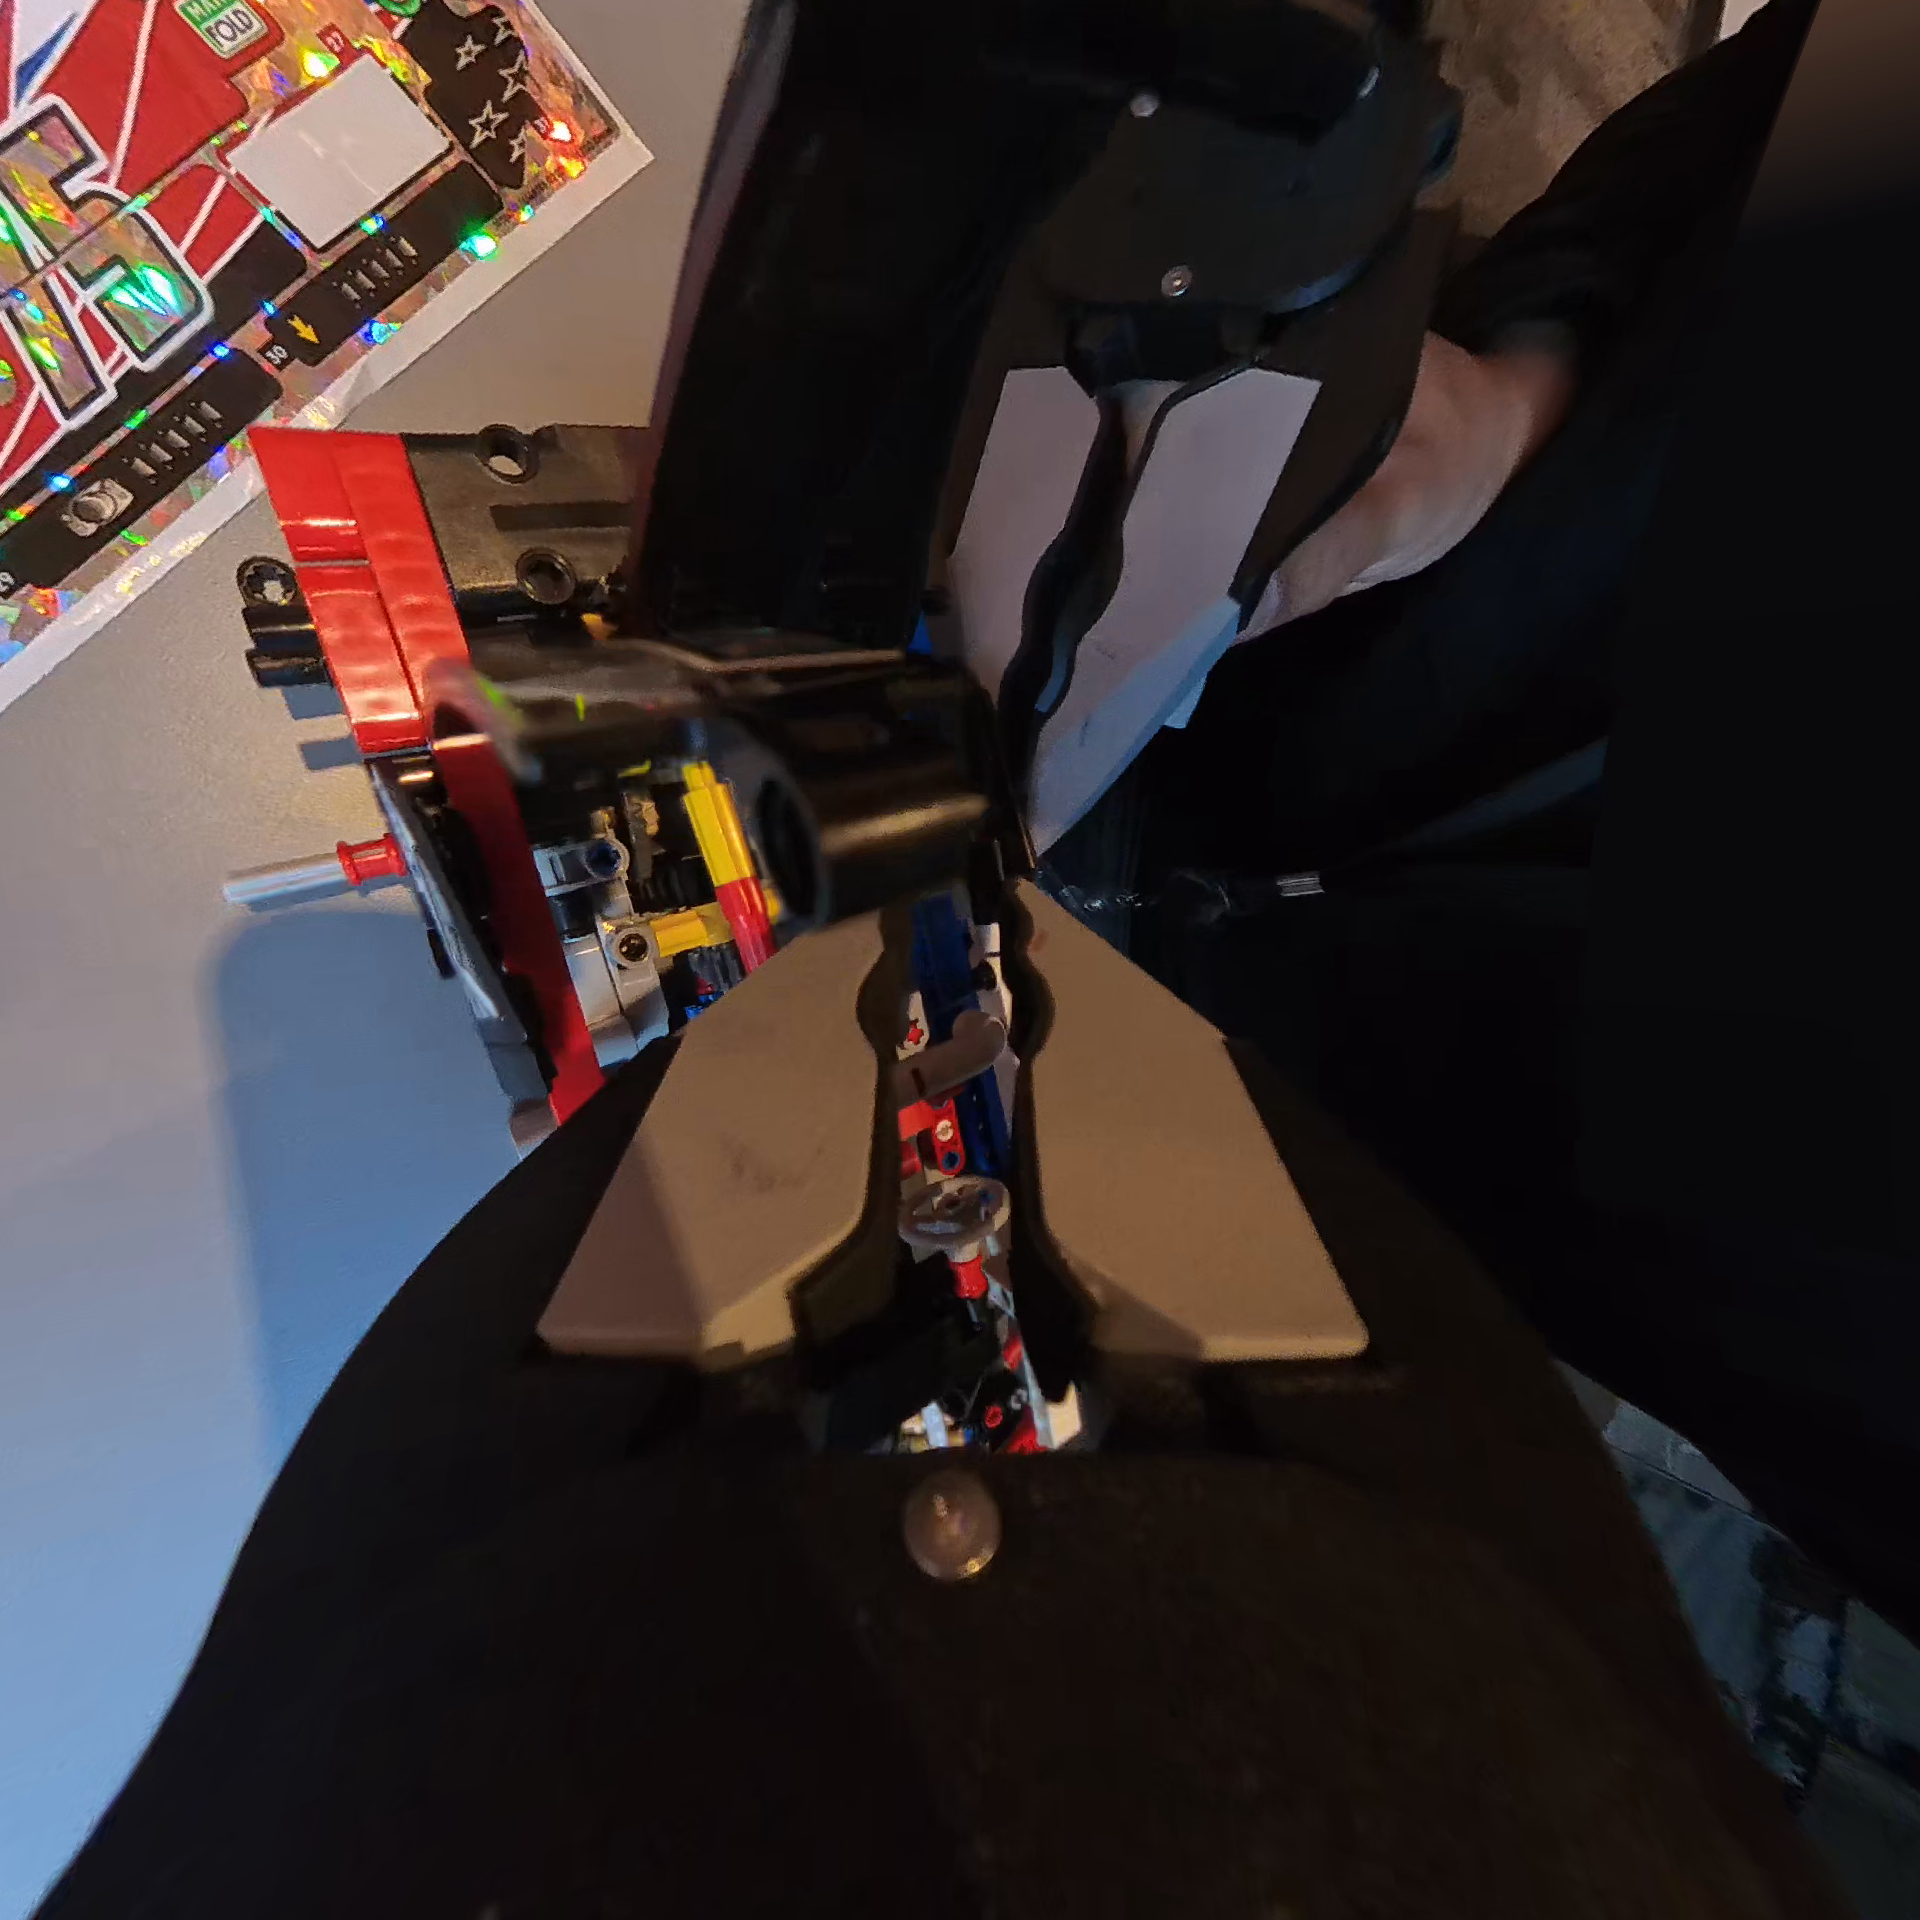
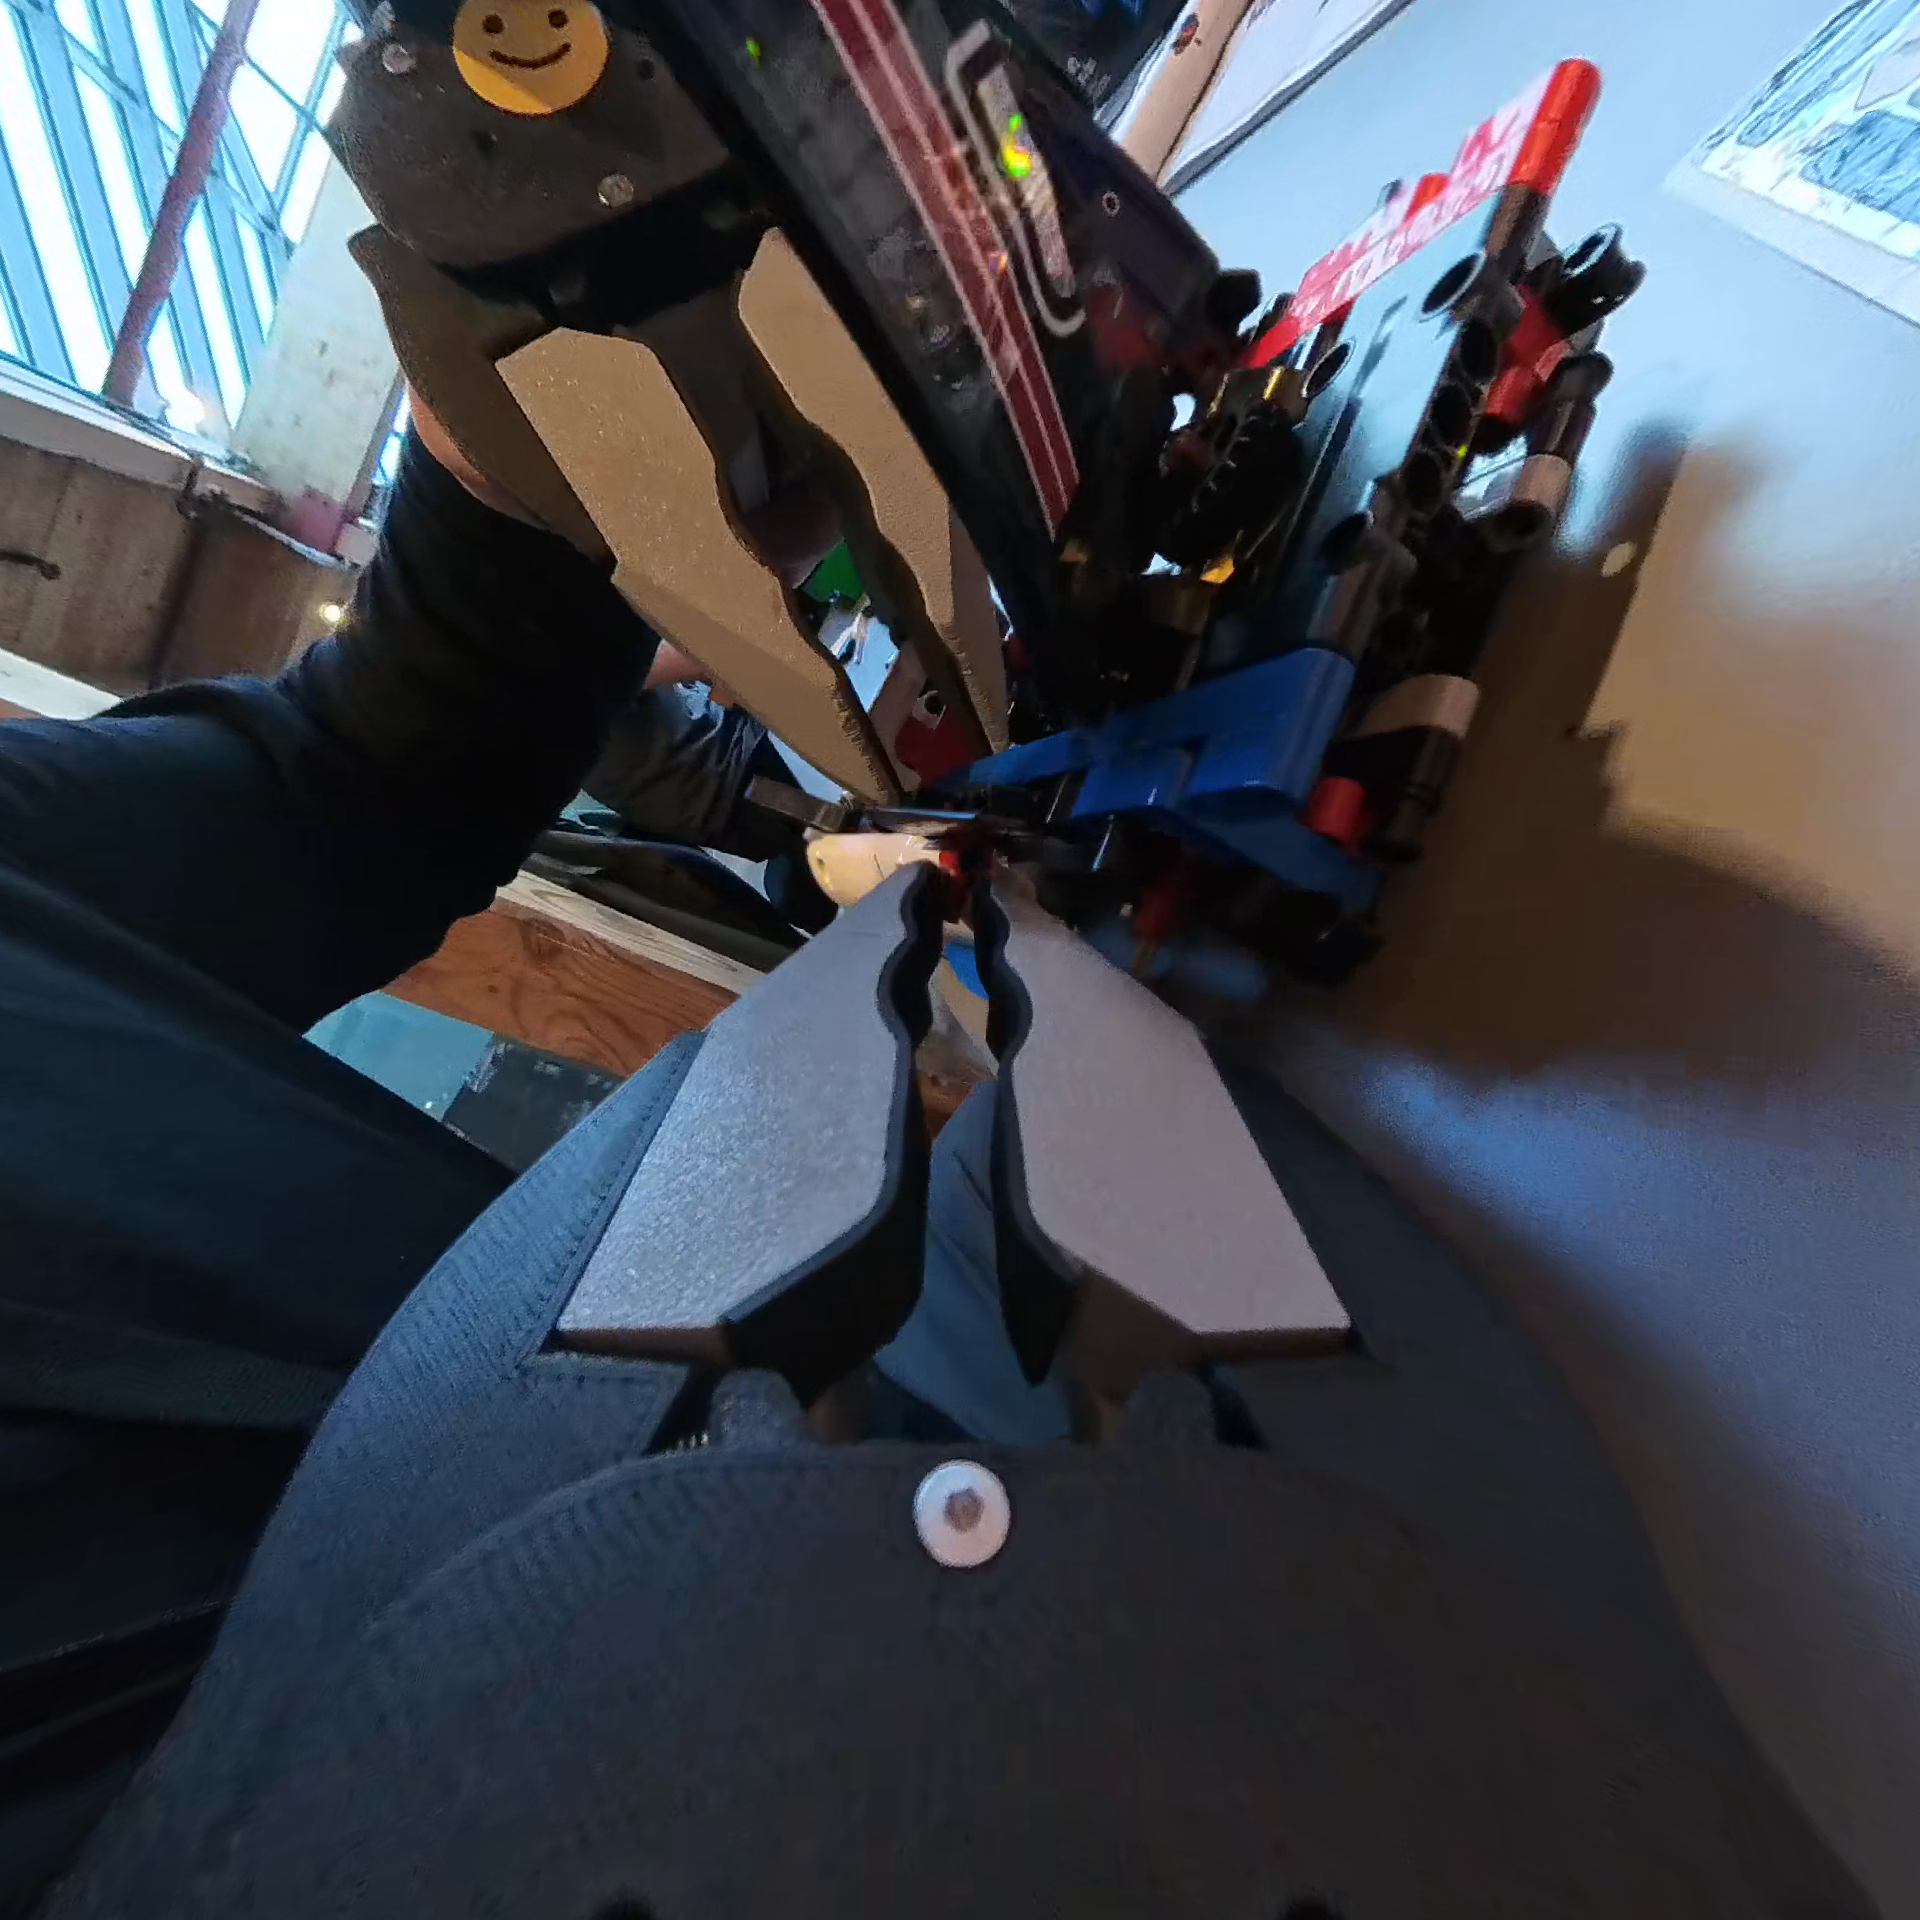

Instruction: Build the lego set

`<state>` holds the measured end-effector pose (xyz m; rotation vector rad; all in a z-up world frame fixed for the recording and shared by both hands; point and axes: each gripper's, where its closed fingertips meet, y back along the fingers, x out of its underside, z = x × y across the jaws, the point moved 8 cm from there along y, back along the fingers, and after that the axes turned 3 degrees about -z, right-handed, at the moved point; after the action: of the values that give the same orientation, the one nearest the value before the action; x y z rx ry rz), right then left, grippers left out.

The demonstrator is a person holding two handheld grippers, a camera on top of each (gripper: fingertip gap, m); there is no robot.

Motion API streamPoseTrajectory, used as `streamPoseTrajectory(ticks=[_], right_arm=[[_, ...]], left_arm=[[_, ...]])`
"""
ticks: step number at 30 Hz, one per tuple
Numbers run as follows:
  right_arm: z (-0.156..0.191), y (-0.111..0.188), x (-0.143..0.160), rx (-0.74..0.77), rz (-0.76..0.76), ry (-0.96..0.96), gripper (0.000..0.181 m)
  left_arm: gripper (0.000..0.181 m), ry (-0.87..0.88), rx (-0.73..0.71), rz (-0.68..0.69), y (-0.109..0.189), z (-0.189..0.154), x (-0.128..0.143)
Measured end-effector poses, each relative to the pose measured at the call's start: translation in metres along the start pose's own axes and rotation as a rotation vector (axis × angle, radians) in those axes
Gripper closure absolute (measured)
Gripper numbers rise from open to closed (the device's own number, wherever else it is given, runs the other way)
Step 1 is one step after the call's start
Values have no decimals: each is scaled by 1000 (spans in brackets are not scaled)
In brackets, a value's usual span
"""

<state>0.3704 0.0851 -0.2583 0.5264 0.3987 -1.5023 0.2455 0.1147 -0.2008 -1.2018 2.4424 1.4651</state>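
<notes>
The lego set model [image 1: 395, 582] is a black, red and blue Technic build held tilted above the grey table [image 1: 156, 1039]. My left gripper [image 1: 951, 925] is shut on the model's blue beam section, with a grey wheel piece [image 1: 954, 1210] showing between its fingers. In the right wrist view the model [image 2: 1226, 748] stands on edge against the table [image 2: 1714, 1091]. My right gripper [image 2: 956, 894] is closed to a narrow gap on a small red part at the model's lower end. The left gripper [image 2: 940, 753] comes in from above. The right gripper [image 1: 1013, 748] also shows in the left wrist view.
A shiny sticker sheet [image 1: 208, 260] lies on the table at the far left. Printed paper sheets [image 2: 1849, 135] lie beyond the model. A person's dark sleeve [image 2: 260, 831] fills the left side. A wooden floor and a window are behind. The tips of both grippers are at nearly the same place.
</notes>
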Motion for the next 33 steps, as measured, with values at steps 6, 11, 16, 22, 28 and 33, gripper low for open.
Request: streamPoseTrajectory(ticks=[6,11,16,22,28,33], right_arm=[[1,-3,0,32,0,66,180],[2,-3,0,46,-7,62,180],[-2,-3,-3,9,6,19,180],[4,9,11,39,75,111,177],[6,1,6,-1,55,78,181],[6,-1,7,-12,54,75,181]], left_arm=[[169,20,32,-24,2,3,3],[169,14,10,-20,2,2,3],[168,2,-24,-6,3,2,1],[169,-17,-27,-2,1,0,0],[168,-22,-29,-7,-1,-2,0],[168,-24,-27,-7,-1,-2,0]])
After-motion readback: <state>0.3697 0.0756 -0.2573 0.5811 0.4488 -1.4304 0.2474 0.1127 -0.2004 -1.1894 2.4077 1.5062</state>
